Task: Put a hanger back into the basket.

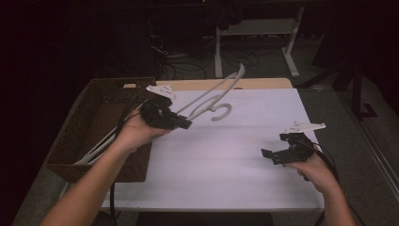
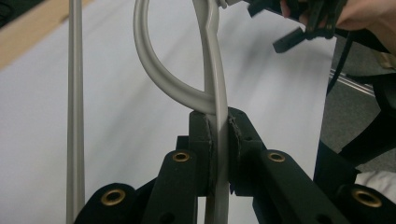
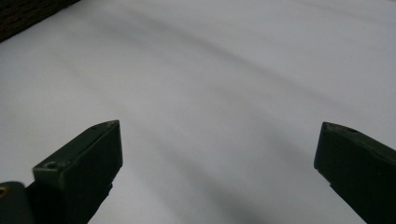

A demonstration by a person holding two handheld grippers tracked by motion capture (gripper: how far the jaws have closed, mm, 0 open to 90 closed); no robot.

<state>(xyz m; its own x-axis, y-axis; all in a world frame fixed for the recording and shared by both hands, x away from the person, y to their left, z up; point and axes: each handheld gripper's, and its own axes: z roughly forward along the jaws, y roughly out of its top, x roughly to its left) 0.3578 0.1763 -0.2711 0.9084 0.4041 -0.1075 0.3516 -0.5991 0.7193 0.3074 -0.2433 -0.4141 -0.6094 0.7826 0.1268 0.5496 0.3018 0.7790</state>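
Note:
A pale grey plastic hanger (image 1: 211, 96) hangs tilted in the air above the white tabletop (image 1: 226, 160), its hook curling to the right. My left gripper (image 1: 186, 123) is shut on it just below the hook. In the left gripper view the pads pinch the hanger's flat stem (image 2: 216, 70) between them, with the left gripper (image 2: 218, 130) closed tight. My right gripper (image 1: 270, 157) hovers low over the table's right side, open, with nothing between its jaws. In the right gripper view the right gripper (image 3: 219, 144) has its jaws wide apart over bare white surface.
A dark woven basket (image 1: 122, 81) stands at the table's left edge with more pale hangers (image 1: 94, 151) sticking out of its near end. A wooden strip (image 1: 254, 84) runs along the table's back edge. White desk legs (image 1: 219, 47) and cables lie on the floor beyond.

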